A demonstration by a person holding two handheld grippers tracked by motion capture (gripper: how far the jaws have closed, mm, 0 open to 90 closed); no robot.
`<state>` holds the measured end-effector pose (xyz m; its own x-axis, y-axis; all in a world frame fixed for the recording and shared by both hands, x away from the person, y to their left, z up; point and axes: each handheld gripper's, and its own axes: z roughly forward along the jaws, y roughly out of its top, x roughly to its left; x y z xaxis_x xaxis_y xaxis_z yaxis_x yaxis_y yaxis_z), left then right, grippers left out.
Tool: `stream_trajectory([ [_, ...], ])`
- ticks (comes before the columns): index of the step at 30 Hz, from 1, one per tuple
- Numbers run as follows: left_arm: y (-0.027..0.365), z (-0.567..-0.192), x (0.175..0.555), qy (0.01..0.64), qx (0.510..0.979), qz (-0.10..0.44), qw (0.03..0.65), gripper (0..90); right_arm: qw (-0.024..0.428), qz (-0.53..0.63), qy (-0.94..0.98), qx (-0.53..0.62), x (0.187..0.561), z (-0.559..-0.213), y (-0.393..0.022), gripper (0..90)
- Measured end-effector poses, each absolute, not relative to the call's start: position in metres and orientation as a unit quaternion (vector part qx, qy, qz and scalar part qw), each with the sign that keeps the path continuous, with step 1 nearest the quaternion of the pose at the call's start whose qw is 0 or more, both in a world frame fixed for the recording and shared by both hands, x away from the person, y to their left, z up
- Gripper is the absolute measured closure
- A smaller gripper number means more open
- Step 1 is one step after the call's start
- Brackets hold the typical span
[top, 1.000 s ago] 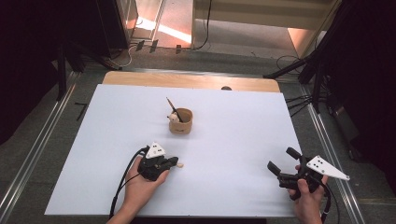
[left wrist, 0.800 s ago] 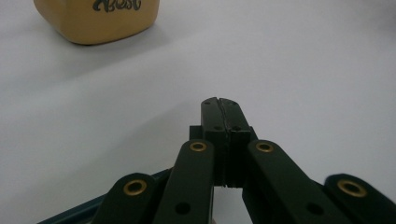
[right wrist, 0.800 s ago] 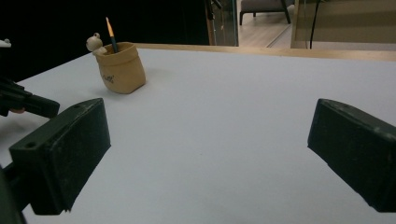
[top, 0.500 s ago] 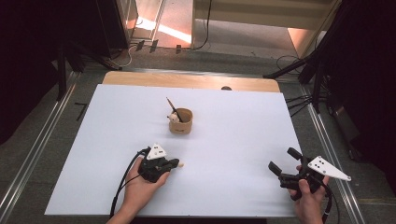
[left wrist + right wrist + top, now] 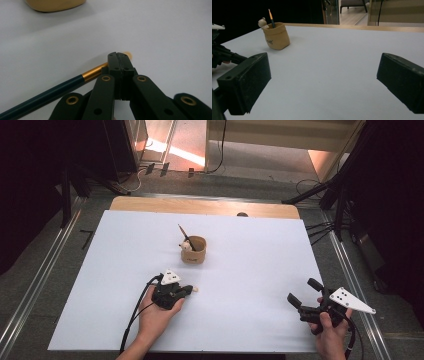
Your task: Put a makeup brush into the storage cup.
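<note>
So, step in hand: the left tongs (image 5: 119,58) were picking a pencil (image 5: 50,93) up off the white table (image 5: 260,270), presumably to drop it into the tan holder (image 5: 193,249) beyond.
Pencil: dark teal barrel, gold ferrule, pale eraser end; it lay flat on the table just in front of the person's left hand (image 5: 155,317), near the holder but apart from it.
Left tongs: clenched right at the ferrule, jaws pressed together with almost no gap; the eraser tip poked out past them. It looked a thin, far-end bite.
Doing it well: I judged a lift from that end would let the long barrel swing down; raising slowly and keeping the squeeze steady seemed wise, then tipping the point toward the holder's mouth before letting go.
Holder: it stood upright mid-table with one pencil already leaning in it and a small figure on its rim; the new pencil would need to clear both.
Right tongs (image 5: 304,294): released, jaws wide apart, holding nothing and touching nothing, hovering low at the table's right edge, well apart from the work.
Risk: the pencil twisting in so narrow a pinch.
</note>
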<state>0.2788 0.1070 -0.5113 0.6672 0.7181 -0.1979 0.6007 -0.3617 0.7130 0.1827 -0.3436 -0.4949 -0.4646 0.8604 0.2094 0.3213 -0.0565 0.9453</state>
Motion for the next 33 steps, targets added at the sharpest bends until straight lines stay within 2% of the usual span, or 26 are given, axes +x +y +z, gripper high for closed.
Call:
stream_trajectory([
  [26,0.111,-0.51,0.306,0.421,0.811,0.086,0.397,90.0,0.237,0.564,0.642,0.462,0.182,-0.496,-0.345,0.0],
  [33,0.115,-0.5,0.3,0.383,0.82,0.082,0.417,75.5,0.239,0.564,0.642,0.461,0.181,-0.495,-0.346,0.0],
])
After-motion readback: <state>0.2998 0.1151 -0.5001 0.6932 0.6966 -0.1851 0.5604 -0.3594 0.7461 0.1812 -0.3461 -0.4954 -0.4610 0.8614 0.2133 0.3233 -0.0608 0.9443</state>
